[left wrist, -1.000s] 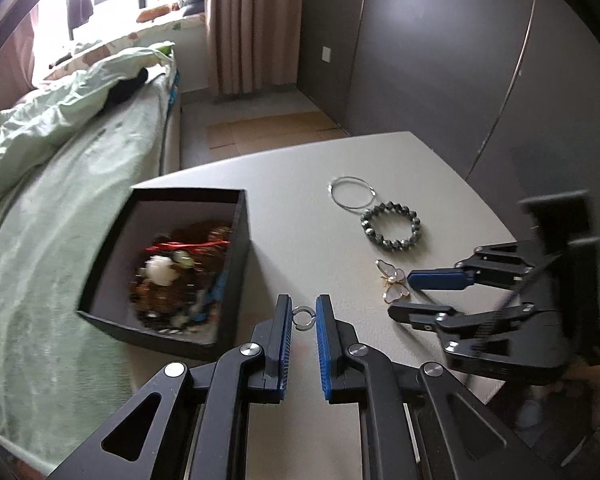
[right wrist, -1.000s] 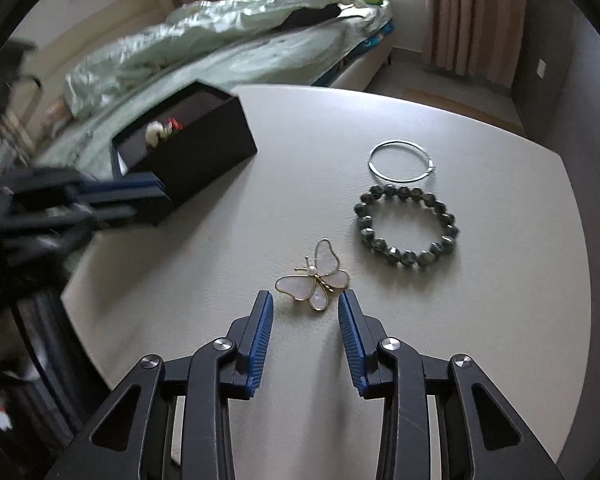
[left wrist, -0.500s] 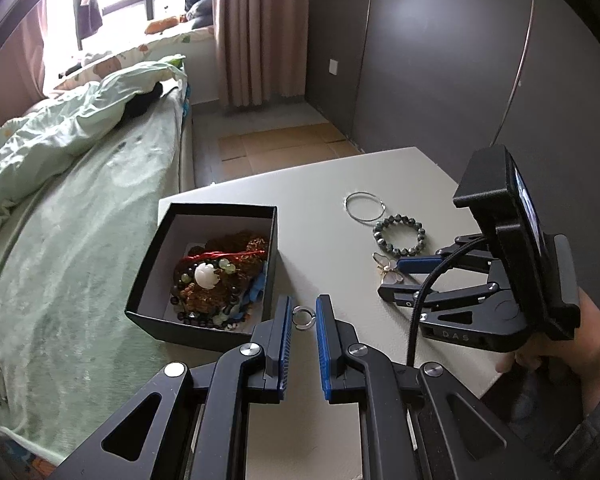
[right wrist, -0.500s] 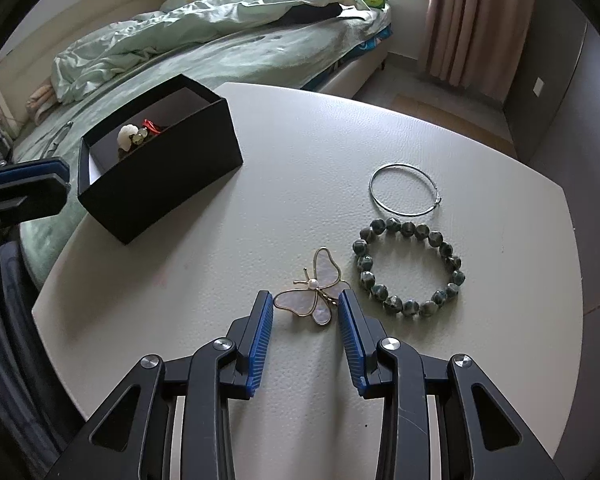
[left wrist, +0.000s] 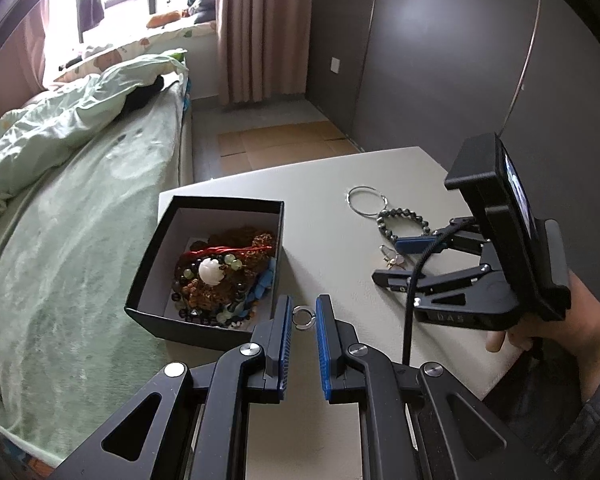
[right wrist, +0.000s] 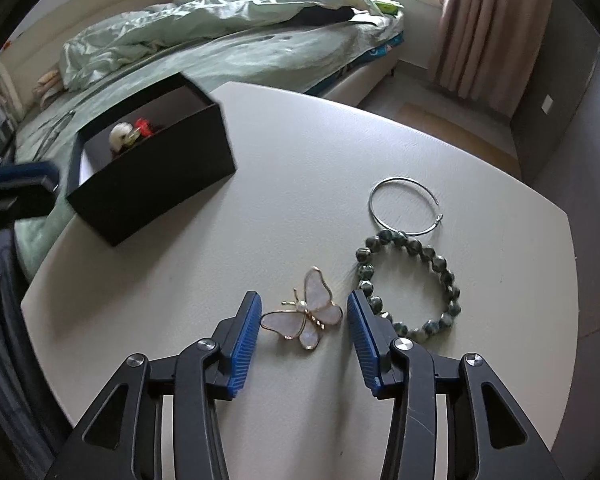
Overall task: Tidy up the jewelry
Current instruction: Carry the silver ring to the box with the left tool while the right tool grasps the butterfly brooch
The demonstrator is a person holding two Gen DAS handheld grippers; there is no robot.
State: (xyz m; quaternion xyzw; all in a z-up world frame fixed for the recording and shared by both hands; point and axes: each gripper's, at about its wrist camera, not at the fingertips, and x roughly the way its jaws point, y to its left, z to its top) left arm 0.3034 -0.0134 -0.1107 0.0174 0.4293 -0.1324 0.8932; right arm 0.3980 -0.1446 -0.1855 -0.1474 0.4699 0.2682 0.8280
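The left gripper (left wrist: 303,317) holds a small silver ring (left wrist: 302,317) between its blue fingers (left wrist: 285,322), which are closed to a narrow gap with the ring pinched at their tips. The gripper sits just beside the near right corner of the black box (left wrist: 156,325), above the tabletop (left wrist: 324,240). The box is open at the top and contains a heap of beaded jewelry (left wrist: 224,276), including a white bead, green beads and a red cord.

The right gripper (right wrist: 302,320) rests low over the tabletop with its fingers (right wrist: 244,340) spread wide, one on each side of the butterfly brooch (right wrist: 306,316). The brooch lies flat on the tabletop between the fingers; the left finger tip is at or very near one wing, and whether they touch cannot be told. The right finger is just clear of the brooch.

The dark beaded bracelet (right wrist: 408,280) lies just right of the brooch, with the right finger tip against its near edge. The thin silver hoop (right wrist: 404,206) lies beyond the bracelet, touching or nearly touching it. A bed (right wrist: 240,40) with green bedding stands beyond the tabletop.
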